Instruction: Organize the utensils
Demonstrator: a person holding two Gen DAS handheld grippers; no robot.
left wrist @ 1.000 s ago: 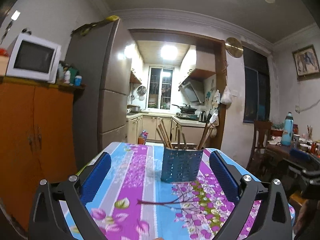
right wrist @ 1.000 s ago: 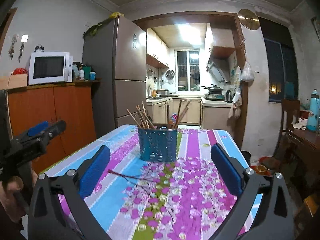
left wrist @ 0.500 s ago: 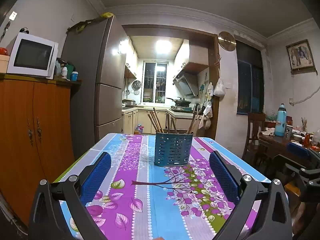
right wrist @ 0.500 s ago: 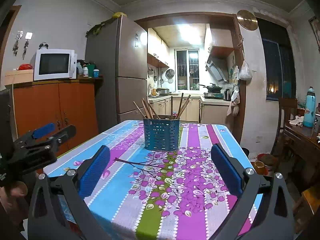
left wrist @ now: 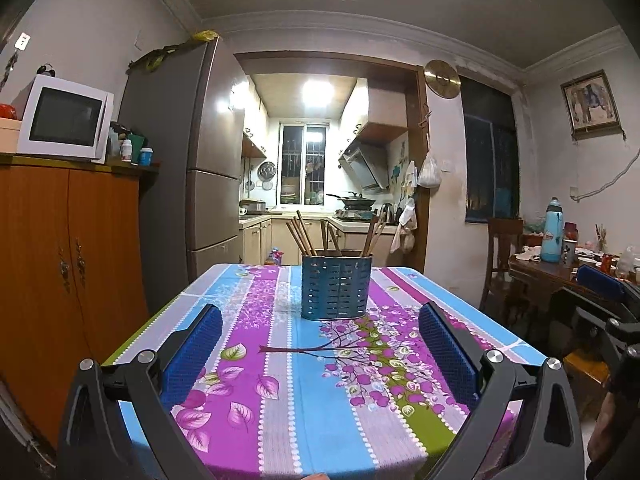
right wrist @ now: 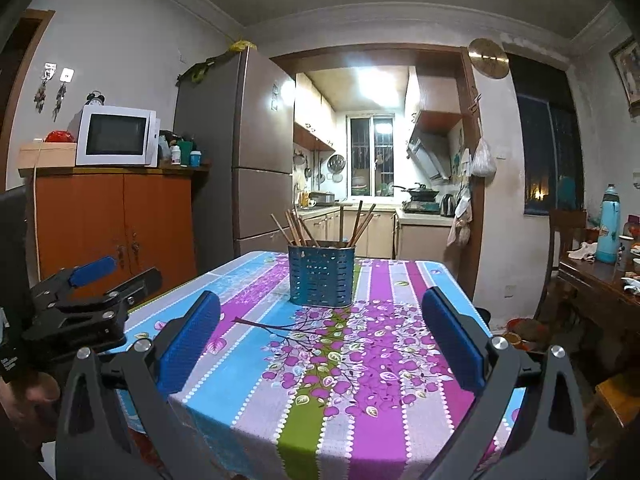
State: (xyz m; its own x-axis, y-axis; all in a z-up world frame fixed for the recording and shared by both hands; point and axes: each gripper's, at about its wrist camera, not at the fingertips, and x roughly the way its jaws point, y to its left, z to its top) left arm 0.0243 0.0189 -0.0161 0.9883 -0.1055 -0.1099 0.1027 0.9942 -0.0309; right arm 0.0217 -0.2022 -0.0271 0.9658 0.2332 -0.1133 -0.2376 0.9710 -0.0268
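I hold both tools at the near edge of the surface (left wrist: 280, 408), which is covered in a striped, floral cloth. The left gripper (left wrist: 320, 344) has its jaws spread wide with nothing between them; the right gripper (right wrist: 320, 332) is equally spread and empty. Toward the far end of the surface stands a blue perforated utensil holder (left wrist: 336, 286), upright, well apart from both tools. Inside it, wooden chopsticks (left wrist: 302, 234) lean outward in two loose clusters, one to the left and one to the right. Beyond the surface, a grey refrigerator (right wrist: 256, 152) flanks the lit kitchen doorway.
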